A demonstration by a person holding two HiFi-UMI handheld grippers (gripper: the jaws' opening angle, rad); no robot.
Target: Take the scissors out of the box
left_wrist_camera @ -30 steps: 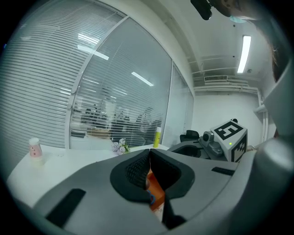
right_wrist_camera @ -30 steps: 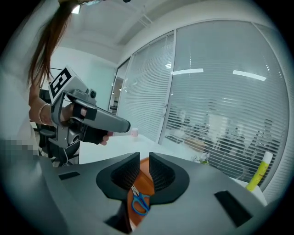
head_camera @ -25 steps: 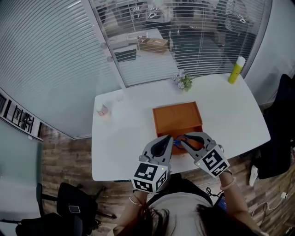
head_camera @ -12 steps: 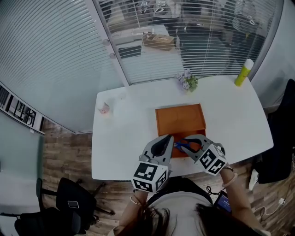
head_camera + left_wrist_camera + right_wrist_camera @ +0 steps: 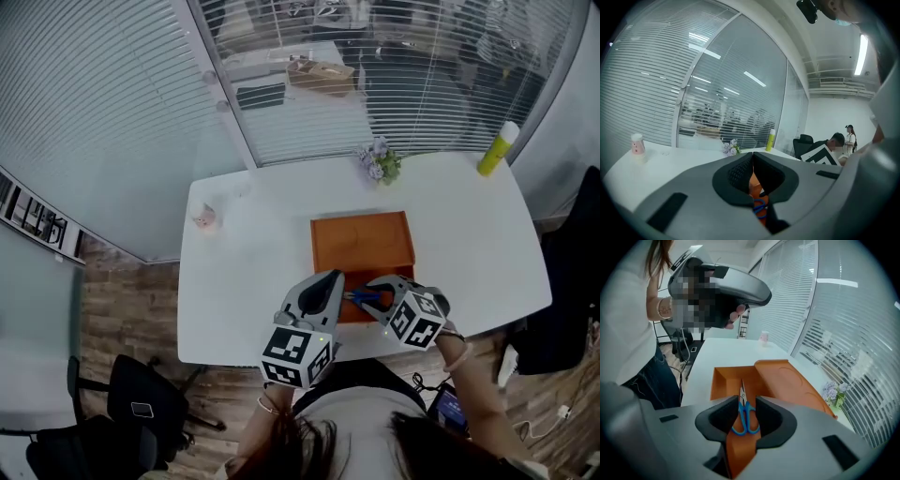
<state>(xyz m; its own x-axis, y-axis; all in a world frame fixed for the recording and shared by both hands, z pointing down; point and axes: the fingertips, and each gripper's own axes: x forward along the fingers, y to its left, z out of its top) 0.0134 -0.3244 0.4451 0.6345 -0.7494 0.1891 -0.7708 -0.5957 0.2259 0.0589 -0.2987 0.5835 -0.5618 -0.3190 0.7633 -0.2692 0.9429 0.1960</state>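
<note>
Steel scissors in the box look light, stiff and slick, best pinched at the blue handles, now untouched between the right gripper's just-widened jaws; the left gripper is pressed together.

The light is bright and even throughout, the cool white of an office. In the left gripper view a ceiling strip light glows at the upper right, and more strips show as pale streaks on the glass wall. From the head view the white tabletop is nearly washed out, and the shadows on it are faint and soft-edged. Both gripper views bend hard at their rims: the blinds bow and the corners fall to black. Whatever sits nearest those lenses is soft, while the box in the right gripper view is crisp.
</note>
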